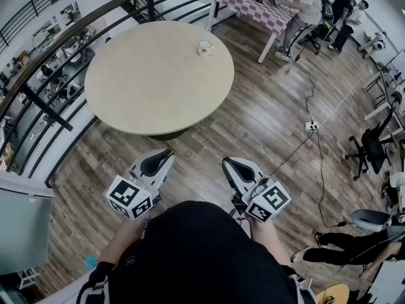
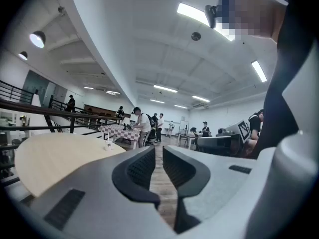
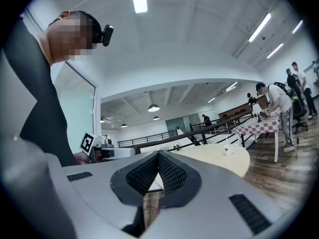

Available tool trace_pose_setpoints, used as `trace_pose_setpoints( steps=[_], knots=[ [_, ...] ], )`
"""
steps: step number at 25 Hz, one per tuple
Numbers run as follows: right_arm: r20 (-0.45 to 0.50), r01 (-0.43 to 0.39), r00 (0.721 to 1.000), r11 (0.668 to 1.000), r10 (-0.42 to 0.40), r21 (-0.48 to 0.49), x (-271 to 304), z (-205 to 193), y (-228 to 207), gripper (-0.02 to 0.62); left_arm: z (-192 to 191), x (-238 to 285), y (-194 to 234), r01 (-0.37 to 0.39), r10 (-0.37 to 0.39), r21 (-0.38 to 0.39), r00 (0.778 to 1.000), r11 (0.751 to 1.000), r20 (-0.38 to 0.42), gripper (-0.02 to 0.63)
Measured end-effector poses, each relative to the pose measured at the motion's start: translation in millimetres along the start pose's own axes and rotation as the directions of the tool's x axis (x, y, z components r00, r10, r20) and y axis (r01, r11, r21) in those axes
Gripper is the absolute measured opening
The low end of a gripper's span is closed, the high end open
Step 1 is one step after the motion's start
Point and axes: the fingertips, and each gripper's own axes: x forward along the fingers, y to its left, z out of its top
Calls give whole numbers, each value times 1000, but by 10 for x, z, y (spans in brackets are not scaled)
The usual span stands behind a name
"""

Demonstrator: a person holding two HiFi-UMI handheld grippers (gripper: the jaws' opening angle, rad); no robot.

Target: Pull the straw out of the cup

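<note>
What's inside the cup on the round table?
A thin straw sticks up out of the cup. The straw's lower end and any liquid are hidden by the cup's wall, and it is too far to see in.

Bright, even light from ceiling strips; sharp frames, fisheye-warped edges

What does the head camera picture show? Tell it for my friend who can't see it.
Seen from above, a white cup stands near the far edge of a round tan table. Nearer, the person holds the left gripper and the right gripper over the wooden floor, both short of the table and holding nothing.
</note>
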Motion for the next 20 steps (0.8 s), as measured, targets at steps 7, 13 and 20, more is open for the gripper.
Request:
trace_pose_setpoints(
  steps=[7,13,20],
  knots=[
    [12,-3,1000,1000,3,7,-38,-9,-120,21,-25,90,-89,9,-9,0,1000,1000,4,52],
    [15,-21,1000,1000,21,21,-46,0,-255,21,-2,209,-91,-9,9,1,1000,1000,0,54],
    [6,-47,999,998,47,44,-222,46,-511,23,-5,498,-232,-24,24,-5,1000,1000,-3,52]
  ],
)
